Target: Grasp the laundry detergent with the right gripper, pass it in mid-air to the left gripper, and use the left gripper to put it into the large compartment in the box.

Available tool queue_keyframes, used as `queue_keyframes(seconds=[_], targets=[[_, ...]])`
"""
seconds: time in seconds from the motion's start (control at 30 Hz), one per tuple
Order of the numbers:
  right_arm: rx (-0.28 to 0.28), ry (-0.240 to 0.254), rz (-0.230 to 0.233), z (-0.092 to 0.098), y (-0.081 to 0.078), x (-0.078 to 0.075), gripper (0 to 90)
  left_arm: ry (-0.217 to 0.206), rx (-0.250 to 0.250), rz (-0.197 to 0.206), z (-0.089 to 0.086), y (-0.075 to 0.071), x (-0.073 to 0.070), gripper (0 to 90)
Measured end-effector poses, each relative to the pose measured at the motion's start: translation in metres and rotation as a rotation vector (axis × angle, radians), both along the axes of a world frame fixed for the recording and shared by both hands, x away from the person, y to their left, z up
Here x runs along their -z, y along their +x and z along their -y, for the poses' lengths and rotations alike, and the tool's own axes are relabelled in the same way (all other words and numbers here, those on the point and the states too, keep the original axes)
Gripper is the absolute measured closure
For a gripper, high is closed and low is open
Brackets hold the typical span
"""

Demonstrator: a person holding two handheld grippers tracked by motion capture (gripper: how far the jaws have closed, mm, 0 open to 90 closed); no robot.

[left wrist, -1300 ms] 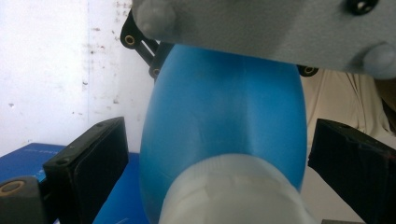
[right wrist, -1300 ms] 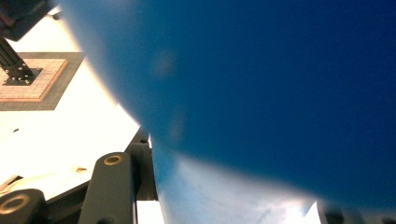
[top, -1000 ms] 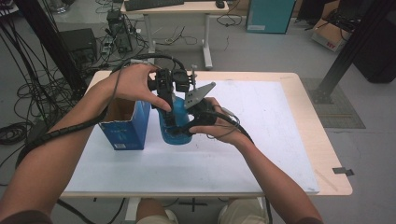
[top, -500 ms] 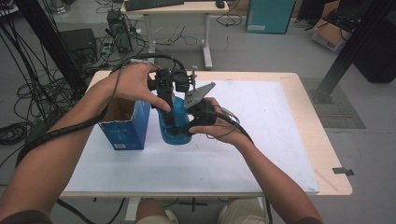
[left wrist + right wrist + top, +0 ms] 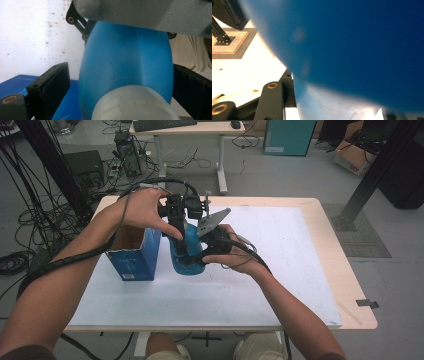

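Observation:
A blue bottle [image 5: 187, 256] with a white cap [image 5: 135, 105] stands upright on the white sheet beside a blue box [image 5: 135, 260]. My right gripper [image 5: 201, 256] is shut on the bottle's body from the right; the bottle [image 5: 362, 50] presses close against the lens in the right gripper view. My left gripper [image 5: 179, 236] points down over the bottle's top. Its jaws have just been closing a little with the bottle [image 5: 125, 57] between them. The left finger [image 5: 50, 87] still stands apart from the bottle, so that gripper is open.
The open-topped blue box sits just left of the bottle. The white sheet [image 5: 295, 250] covers most of the wooden table [image 5: 350, 285]. Cables trail off the left side. A desk and boxes stand beyond the far edge.

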State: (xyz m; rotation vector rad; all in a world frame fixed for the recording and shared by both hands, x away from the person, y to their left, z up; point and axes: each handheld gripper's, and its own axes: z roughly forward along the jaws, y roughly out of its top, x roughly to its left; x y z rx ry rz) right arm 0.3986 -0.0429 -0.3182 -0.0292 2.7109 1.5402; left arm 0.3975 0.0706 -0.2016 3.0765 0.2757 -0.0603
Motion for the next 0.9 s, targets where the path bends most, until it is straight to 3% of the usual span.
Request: queue_keyframes(seconds=[0.43,0.57,0.6,0.73,0.9], targets=[[-0.004,0.006,0.014,0.0006,0.0013,0.0001,43.5,-0.008,-0.003,0.029,-0.0004,-0.0008,-0.0016,24.2],[-0.005,0.008,0.013,0.0005,0.0011,0.0000,43.5,-0.007,0.000,0.020,-0.0002,-0.0011,-0.0027,28.7],[-0.006,0.011,0.015,0.0002,0.0015,0.0001,43.5,-0.011,0.001,0.035,-0.0002,-0.0018,-0.0023,29.7],[0.001,0.009,0.009,0.0008,0.0015,0.0001,43.4,-0.017,0.008,0.016,-0.0004,-0.0023,-0.0039,35.7],[-0.001,0.008,0.013,0.0011,0.0013,0.0001,43.4,-0.010,0.020,0.013,-0.0004,-0.0019,-0.0036,36.6]])
